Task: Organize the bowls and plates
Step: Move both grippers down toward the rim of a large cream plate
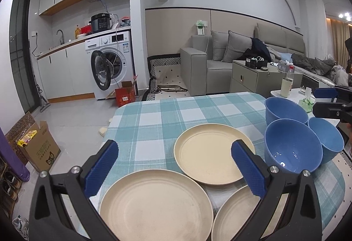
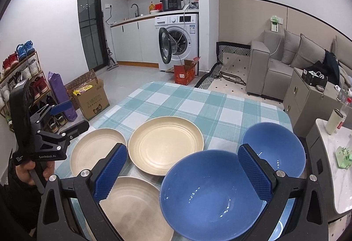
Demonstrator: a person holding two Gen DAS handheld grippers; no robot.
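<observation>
Hand-held gripper on the left spread wide, blue pads parted, holding nothing, hovering above the near cream plate on the checked table. Right hand-held gripper equally wide apart, empty, poised over the nearest blue bowl, touching nothing. Three cream plates in a close cluster on the table's near left: near plate, far plate overlapping slightly above it, third plate at the lower right, partly behind a finger. Three blue bowls grouped tight at the right: large bowl, far bowl, small bowl, all upright. From the left wrist only: all three bowls together, the right tool's fingers at the frame edge, a bottle and cup on a side table. From the right wrist only: a person's hand gripping the left tool's handle, a shoe rack by the wall, just two bowls visible, the second bowl behind the right pad.
</observation>
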